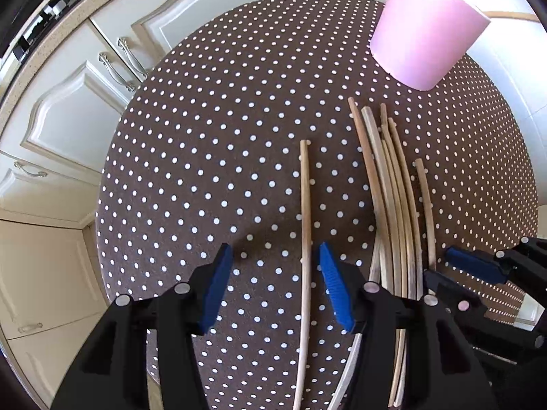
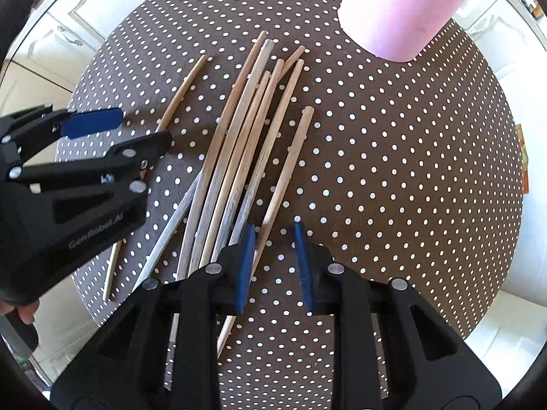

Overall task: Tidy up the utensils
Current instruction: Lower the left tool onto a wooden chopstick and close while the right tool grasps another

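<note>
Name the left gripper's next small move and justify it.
Probably close the left gripper on the lone wooden chopstick. Its blue pads stand apart on either side of that stick, which lies on the dotted brown tablecloth, apart from the bundle of wooden chopsticks; the pink cup waits beyond.

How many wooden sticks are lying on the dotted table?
8: a lone stick at the left, six overlapping in the middle bundle, one outer stick at its right. Overlap may hide others.

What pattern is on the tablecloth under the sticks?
Brown tablecloth with small white polka dots, clearest in the left wrist view.
</note>
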Available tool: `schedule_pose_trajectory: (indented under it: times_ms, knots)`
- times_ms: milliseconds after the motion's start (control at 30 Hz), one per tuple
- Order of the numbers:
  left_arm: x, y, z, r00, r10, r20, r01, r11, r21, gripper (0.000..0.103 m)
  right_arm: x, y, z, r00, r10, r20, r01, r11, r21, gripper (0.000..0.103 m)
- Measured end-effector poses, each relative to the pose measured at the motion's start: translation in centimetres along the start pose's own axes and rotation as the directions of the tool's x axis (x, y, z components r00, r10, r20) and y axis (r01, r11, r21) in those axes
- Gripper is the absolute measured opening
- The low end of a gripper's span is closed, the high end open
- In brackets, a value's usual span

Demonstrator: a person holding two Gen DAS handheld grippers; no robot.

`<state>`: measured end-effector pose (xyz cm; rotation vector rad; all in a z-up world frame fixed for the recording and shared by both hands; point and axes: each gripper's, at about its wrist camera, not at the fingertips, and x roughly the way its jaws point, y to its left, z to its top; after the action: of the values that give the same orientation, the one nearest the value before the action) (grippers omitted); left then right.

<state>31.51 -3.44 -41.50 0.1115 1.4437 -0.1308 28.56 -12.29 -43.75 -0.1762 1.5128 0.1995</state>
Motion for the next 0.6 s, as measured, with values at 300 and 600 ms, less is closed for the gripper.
schedule_pose_trajectory:
  times_ms: [300, 600]
  knots:
    - [0.5, 0.5, 0.5, 0.999, -0.036, 0.025, 0.036, 0.999, 0.002, 0.005, -0.1, -3.2, 2.0, 0.995, 0.096, -0.014, -0.095, 0.994, 0.058, 0.006]
    - [-1.7, 1.4, -1.1, 0.986, -0.127, 0.107, 0.135, 0.988, -0.077, 0.005, -2.0, -9.5, 0.9, 0.967, 0.245, 0.063, -0.251, 0.959, 0.131, 0.006]
